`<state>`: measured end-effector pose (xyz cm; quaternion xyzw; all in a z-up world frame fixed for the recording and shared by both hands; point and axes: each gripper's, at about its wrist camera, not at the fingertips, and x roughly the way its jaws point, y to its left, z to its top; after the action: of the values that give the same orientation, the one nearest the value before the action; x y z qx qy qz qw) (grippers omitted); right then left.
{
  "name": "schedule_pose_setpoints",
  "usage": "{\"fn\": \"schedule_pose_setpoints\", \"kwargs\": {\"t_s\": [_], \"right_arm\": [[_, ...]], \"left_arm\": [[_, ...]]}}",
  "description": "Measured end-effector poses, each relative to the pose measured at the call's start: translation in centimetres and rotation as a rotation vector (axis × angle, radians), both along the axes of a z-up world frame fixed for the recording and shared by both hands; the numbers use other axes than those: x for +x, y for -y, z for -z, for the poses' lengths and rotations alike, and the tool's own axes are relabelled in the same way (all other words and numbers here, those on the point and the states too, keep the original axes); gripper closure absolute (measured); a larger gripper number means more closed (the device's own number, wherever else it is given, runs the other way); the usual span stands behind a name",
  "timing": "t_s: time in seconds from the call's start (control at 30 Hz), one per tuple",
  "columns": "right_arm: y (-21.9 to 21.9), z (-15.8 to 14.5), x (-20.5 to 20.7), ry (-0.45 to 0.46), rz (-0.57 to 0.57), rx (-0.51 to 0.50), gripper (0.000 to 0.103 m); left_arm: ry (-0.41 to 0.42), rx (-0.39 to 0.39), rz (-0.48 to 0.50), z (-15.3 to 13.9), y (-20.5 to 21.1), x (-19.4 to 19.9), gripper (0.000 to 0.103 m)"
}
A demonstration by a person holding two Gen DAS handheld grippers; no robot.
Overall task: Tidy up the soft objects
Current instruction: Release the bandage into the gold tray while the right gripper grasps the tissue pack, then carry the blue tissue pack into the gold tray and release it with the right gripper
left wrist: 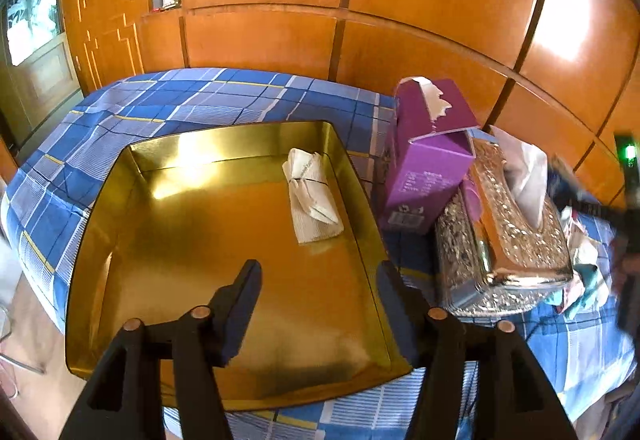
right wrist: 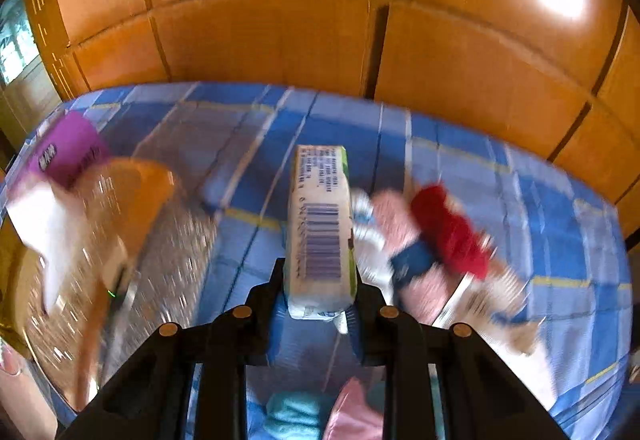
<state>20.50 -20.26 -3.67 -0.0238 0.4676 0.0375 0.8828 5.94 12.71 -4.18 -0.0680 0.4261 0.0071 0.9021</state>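
**Desk:** Right wrist view first: what is in hand?

**Operator:** My right gripper [right wrist: 320,280] is clamped on a small tissue pack [right wrist: 320,224], barcode side up, held clear above the blue plaid cloth [right wrist: 500,200]. I judge this the carry step. The picture is streaked with motion. At 3 o'clock from the pack lie a red fabric piece [right wrist: 448,228] and a pink one [right wrist: 396,220], not yet gathered.

**Desk:** And the other tool?

**Operator:** In the left wrist view my left gripper [left wrist: 320,284] stands about half open over the gold tray [left wrist: 100,232], with nothing between its jaws.

**Desk:** What do the containers hold?

**Operator:** The tray holds one white folded cloth [left wrist: 312,196], bound by a dark band, at its 2 o'clock corner; the rest is bare. At 3 o'clock from the tray a purple tissue box [left wrist: 428,160] leans by an ornate silver tissue holder [left wrist: 500,248], each with tissue showing at its opening.

**Desk:** Next move?

**Operator:** Likely the pack must cross over the silver holder to the tray's open floor, set flat beside the cloth, without clipping the rim.
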Motion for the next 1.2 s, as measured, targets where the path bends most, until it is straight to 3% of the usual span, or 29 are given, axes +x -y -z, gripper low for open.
{"fn": "schedule_pose_setpoints", "kwargs": {"t_s": [0.1, 0.27, 0.53, 0.87, 1.03, 1.2], "right_arm": [[-0.7, -2.5, 1.1, 0.043, -0.009, -0.009, 0.08], [-4.3, -6.8, 2.1, 0.125, -0.083, -0.004, 0.08], [-11.6, -9.4, 0.7, 0.171, -0.265, 0.136, 0.08], [-20.0, -9.1, -2.5, 0.117, -0.472, 0.238, 0.08], [-23.0, -6.6, -5.8, 0.036, -0.549, 0.259, 0.08], [-24.9, -3.1, -8.8, -0.032, -0.57, 0.247, 0.08]], "left_arm": [[0.024, 0.02, 0.019, -0.3, 0.6, -0.8, 0.031], [0.034, 0.007, 0.042, -0.4, 0.9, -1.4, 0.031], [0.022, -0.021, -0.009, 0.3, -1.1, -2.1, 0.031], [0.022, -0.042, -0.162, 0.9, -5.4, -4.0, 0.031], [0.043, -0.052, -0.245, 0.4, -7.4, -4.9, 0.027], [0.064, -0.041, -0.27, -0.2, -7.8, -5.2, 0.026]]}}
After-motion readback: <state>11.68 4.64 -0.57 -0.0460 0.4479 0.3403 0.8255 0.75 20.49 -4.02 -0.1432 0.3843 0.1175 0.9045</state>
